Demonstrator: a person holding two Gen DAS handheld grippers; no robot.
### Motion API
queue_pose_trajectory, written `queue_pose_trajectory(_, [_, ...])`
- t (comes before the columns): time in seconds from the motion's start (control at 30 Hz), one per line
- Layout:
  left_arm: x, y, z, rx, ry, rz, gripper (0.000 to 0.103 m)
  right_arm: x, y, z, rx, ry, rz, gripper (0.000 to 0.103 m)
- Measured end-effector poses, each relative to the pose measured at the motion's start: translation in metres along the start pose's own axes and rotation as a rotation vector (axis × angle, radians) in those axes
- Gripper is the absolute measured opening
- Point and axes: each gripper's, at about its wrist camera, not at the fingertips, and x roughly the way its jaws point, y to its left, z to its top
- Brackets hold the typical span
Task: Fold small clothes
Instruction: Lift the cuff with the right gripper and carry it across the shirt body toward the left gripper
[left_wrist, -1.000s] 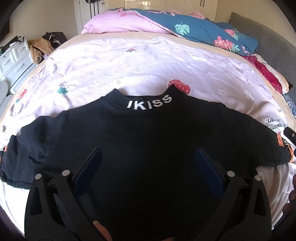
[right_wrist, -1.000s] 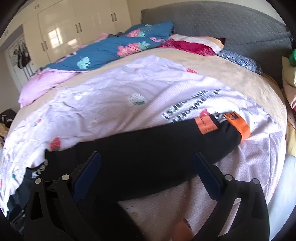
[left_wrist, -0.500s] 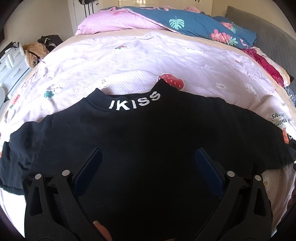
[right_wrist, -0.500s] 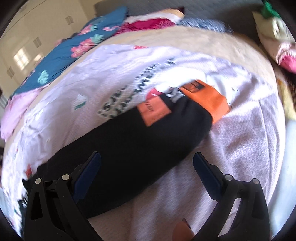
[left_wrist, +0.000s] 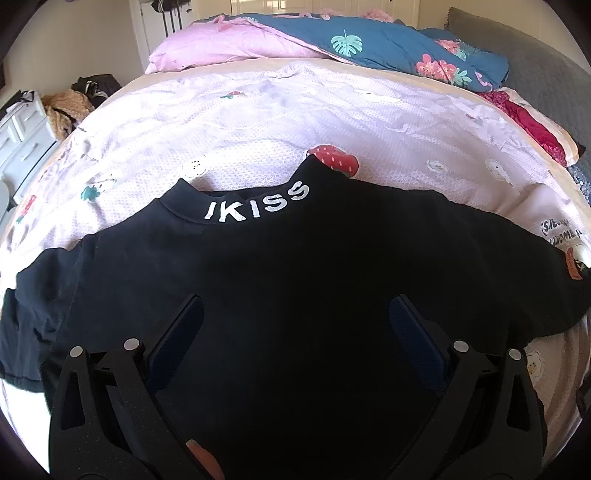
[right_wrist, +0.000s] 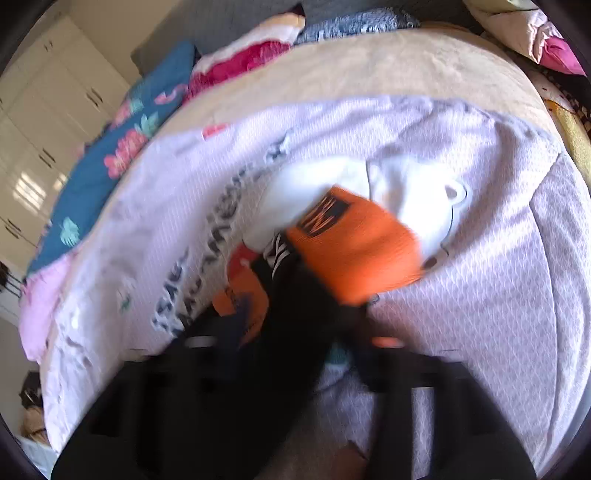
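A black top (left_wrist: 295, 280) lettered IKISS at the collar is spread flat on a pink printed sheet (left_wrist: 280, 122). The left gripper (left_wrist: 295, 325) is held above its middle, jaws wide apart, nothing between them. The sleeve's orange cuff (right_wrist: 354, 247) is seen ahead of the blurred right gripper (right_wrist: 295, 332); whether it is closed on the sleeve cannot be told.

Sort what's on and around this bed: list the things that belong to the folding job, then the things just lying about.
Belongs to the job:
black IKISS top
its orange-cuffed sleeve
left gripper
right gripper

Just lying about:
pink pillow
blue floral duvet
red cloth
white drawers
brown heap of clothes
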Motion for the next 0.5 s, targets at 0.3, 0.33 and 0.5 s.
queue_pose_trajectory(0.3, [-0.021,0.018,0.007,-0.054,-0.034,-0.019,0.094,-0.041,0.023,0.0,-0.105,-0.093,0.307,0.012])
queue_pose_trajectory(0.33, [-0.024,0.02,0.009,-0.062,-0.037,-0.021,0.094,-0.047,0.029,-0.002,-0.128,-0.098,0.333,0.012])
queue_pose_trajectory(0.5, [-0.043,0.041,0.015,-0.116,-0.064,-0.035,0.094,-0.084,0.071,-0.02,-0.286,-0.131,0.459,0.012])
